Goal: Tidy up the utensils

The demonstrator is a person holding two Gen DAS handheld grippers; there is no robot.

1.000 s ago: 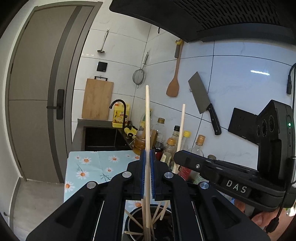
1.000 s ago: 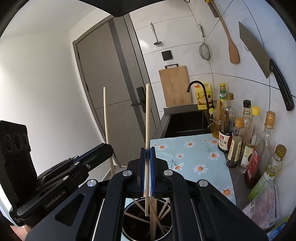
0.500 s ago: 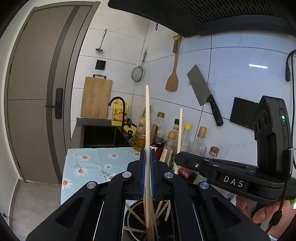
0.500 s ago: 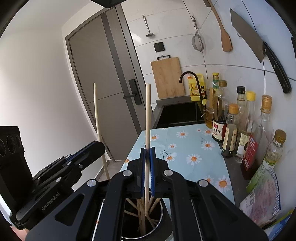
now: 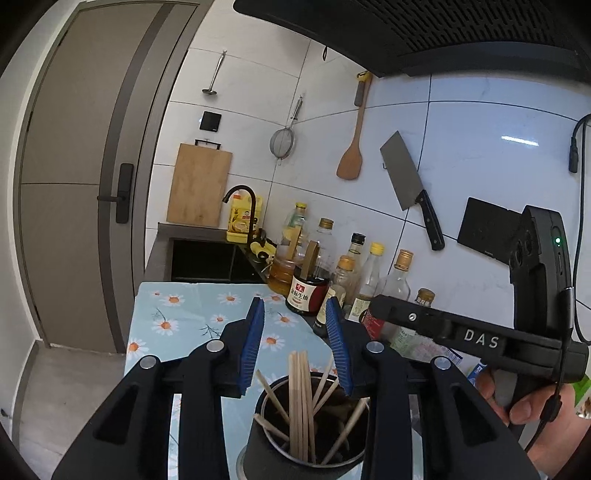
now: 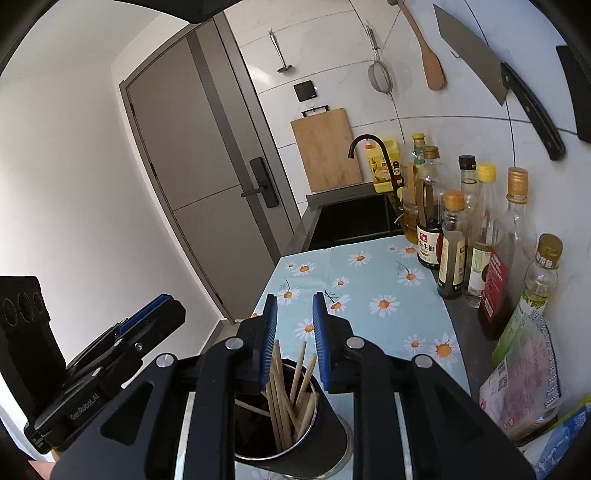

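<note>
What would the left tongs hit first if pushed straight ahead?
Probably the dark soy sauce bottle in the row by the wall; the left tongs, opening with nothing between them, would pass above the chopsticks. Depth is uncertain.

A home kitchen, narrow. White tiled wall point(image 5: 461, 155) hung with cleaver point(image 5: 408, 184), wooden spatula point(image 5: 351, 162), strainer point(image 5: 282, 142) and ladle point(image 5: 214, 79). Range hood point(image 5: 424, 33) overhead. Sink point(image 5: 207, 254) with black tap point(image 5: 242, 201), cutting board point(image 5: 197, 184) leaning behind. Row of sauce and oil bottles point(image 6: 480, 236) along a counter under daisy-print cloth point(image 6: 369, 288). Grey door point(image 5: 77, 177) at the far end.
</note>
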